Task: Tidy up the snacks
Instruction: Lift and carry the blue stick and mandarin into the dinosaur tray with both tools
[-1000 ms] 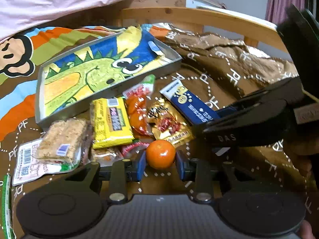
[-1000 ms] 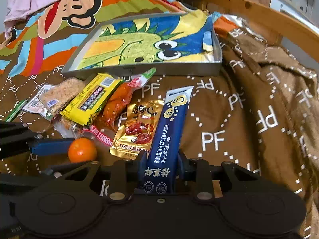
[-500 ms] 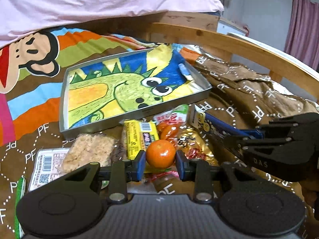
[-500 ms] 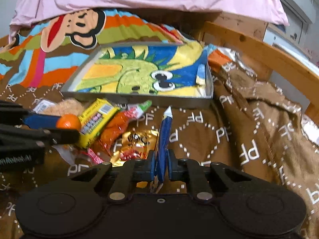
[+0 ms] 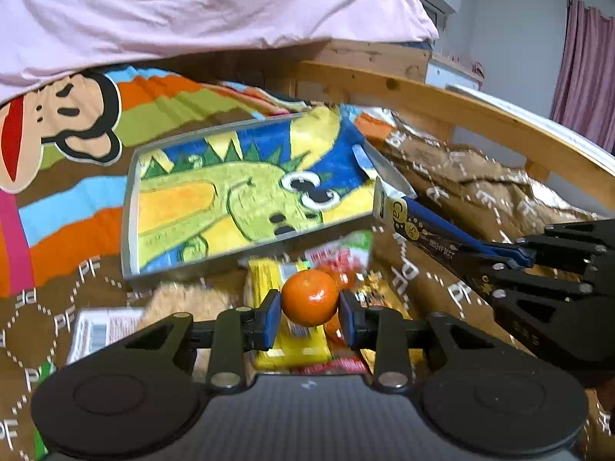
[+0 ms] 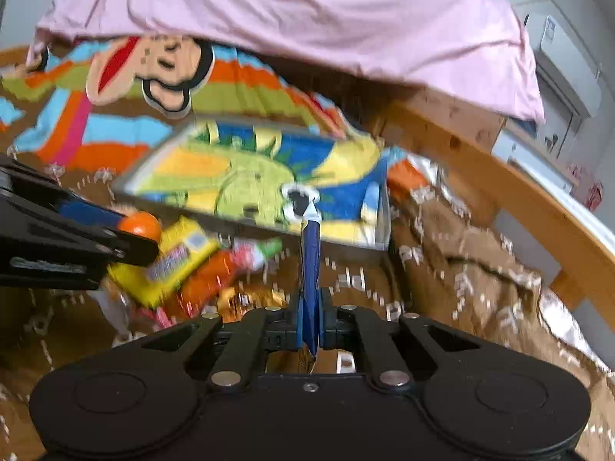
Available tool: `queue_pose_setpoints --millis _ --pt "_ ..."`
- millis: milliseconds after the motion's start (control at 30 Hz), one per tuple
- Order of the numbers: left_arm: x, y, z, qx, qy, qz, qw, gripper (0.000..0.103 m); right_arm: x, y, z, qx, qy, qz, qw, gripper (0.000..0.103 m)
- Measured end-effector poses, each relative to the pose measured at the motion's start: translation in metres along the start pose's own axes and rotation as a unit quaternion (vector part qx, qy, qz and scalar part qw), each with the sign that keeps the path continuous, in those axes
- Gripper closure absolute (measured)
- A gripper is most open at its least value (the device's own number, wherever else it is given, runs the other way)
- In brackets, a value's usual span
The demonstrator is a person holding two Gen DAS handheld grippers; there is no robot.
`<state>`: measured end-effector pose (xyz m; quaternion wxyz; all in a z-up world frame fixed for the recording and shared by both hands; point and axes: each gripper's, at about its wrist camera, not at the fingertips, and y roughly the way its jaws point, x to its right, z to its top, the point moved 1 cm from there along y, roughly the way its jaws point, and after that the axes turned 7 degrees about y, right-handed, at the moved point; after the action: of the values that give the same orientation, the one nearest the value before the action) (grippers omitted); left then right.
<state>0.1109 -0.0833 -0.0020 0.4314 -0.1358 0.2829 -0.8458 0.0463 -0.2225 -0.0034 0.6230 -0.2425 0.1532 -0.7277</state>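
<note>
we hold two snacks at once above the bed. our left tongs [image 5: 309, 309] are partly open and clamped on the small orange [image 5: 309, 297], both blue pads pressing its sides, and the fruit is lifted clear of the pile. our right tongs [image 6: 309, 320] are squeezed nearly shut on the thin blue packet [image 6: 310, 265], pinched edge-on at its lower end so that it sticks forward towards the tray [image 5: 128, 207].

the tray, lined with a green dinosaur cloth, lies on the brown blanket [image 6: 442, 261] just beyond the snacks, and we see no snack in it. so, as we judge it, the sorting has barely begun: two items are picked up, none is placed.

left on the blanket in front of the tray are the yellow bar [image 6: 169, 263], the red-orange sausage pack [image 6: 215, 274], the gold pouch [image 6: 250, 296], and further left a crumbly rice cake [image 5: 184, 301] and a white labelled wrapper [image 5: 102, 330]. the pile is blurred, so there may be more under it.

what is left for us: carry the orange and the packet over the tray rim, release them, then come back for the rest.
</note>
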Motion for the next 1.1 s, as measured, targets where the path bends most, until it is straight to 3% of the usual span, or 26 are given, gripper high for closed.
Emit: queue_pose_setpoints --millis 200,433,567,667,833,1100 --pt "-0.032 0.017 0.024 0.011 -0.025 0.022 0.9994 0.068 -0.005 0.011 0.038 0.045 0.035 0.037 0.998 0.096" --pt "-0.082 0.052 0.051 0.022 -0.062 0.044 0.9969 0.068 -0.025 0.071 0.079 0.077 0.067 0.072 0.992 0.096" --pt "-0.111 0.081 0.064 0.027 -0.091 0.050 0.9943 0.068 -0.033 0.116 0.091 0.068 0.060 0.082 0.992 0.096" --pt "-0.126 0.101 0.069 0.020 -0.100 0.058 0.9931 0.068 -0.033 0.149 0.101 0.055 0.090 0.092 0.990 0.096" --pt "-0.145 0.134 0.073 -0.013 -0.108 0.062 0.9921 0.068 -0.036 0.190 0.107 0.028 0.118 0.099 0.988 0.096" --pt "-0.155 0.163 0.064 -0.057 -0.124 0.057 0.9890 0.068 -0.035 0.217 0.098 -0.003 0.155 0.103 0.982 0.096"
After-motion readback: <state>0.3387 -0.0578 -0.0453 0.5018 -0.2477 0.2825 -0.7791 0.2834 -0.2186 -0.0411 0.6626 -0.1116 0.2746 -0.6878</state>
